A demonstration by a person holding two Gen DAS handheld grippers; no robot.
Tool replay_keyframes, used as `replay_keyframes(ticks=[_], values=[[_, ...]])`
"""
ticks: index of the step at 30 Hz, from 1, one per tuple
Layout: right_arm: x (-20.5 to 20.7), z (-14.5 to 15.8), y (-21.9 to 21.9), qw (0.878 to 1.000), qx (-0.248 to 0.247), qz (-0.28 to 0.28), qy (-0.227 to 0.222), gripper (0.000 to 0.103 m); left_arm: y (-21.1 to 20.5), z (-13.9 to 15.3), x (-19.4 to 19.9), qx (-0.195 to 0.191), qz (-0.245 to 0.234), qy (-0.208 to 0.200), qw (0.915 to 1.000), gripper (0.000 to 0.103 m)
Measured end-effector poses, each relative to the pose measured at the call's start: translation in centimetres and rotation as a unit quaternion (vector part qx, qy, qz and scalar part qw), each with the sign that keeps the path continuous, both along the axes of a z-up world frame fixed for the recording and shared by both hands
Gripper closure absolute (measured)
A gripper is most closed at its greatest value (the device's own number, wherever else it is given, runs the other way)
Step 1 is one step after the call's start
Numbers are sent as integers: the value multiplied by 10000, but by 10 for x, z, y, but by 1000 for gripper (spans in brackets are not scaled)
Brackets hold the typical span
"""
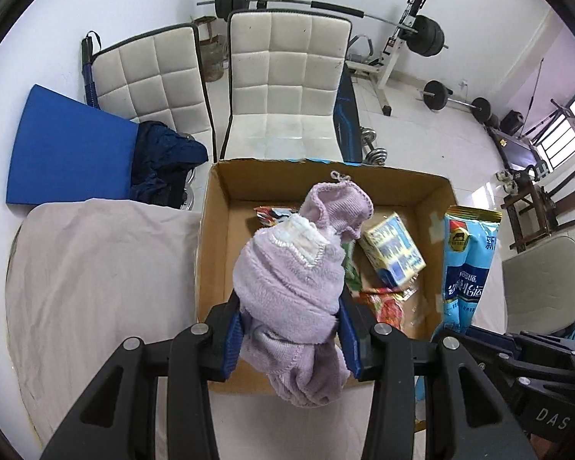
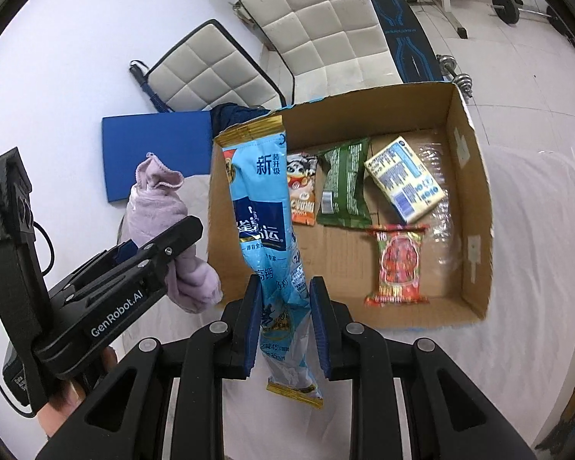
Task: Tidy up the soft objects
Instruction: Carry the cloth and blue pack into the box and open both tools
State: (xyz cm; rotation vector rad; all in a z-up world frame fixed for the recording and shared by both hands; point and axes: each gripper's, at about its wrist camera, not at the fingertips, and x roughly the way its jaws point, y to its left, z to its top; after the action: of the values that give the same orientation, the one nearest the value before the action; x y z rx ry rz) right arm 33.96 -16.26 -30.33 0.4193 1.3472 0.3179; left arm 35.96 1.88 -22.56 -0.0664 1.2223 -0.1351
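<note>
Gripping lilac towel bundle: left tongs. Right tongs pinch blue milk-powder pouch; cardboard box with snack packets ahead of both.

The towel is soft, fuzzy purple cloth, the bag is shiny blue plastic, the box is rough brown cardboard, and the chair looks smooth.
</note>
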Motion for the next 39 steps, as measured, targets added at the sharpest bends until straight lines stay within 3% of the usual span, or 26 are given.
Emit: replay_keyframes(ticks=[8, 15, 27, 39], values=[[46, -51, 13, 9991, -228, -43, 342, 77, -4, -55, 29, -197, -107, 702, 9973, 64], [57, -94, 23, 9969, -448, 14, 640, 77, -2, -96, 44, -335, -26, 1251, 9916, 64], [63, -134, 28, 9945, -608, 35, 847, 77, -7, -122, 48, -335, -101, 1629, 9860, 63], [68, -151, 44, 9893, -825, 423, 1127, 73, -2, -139, 48, -247, 26, 2110, 9772, 61]])
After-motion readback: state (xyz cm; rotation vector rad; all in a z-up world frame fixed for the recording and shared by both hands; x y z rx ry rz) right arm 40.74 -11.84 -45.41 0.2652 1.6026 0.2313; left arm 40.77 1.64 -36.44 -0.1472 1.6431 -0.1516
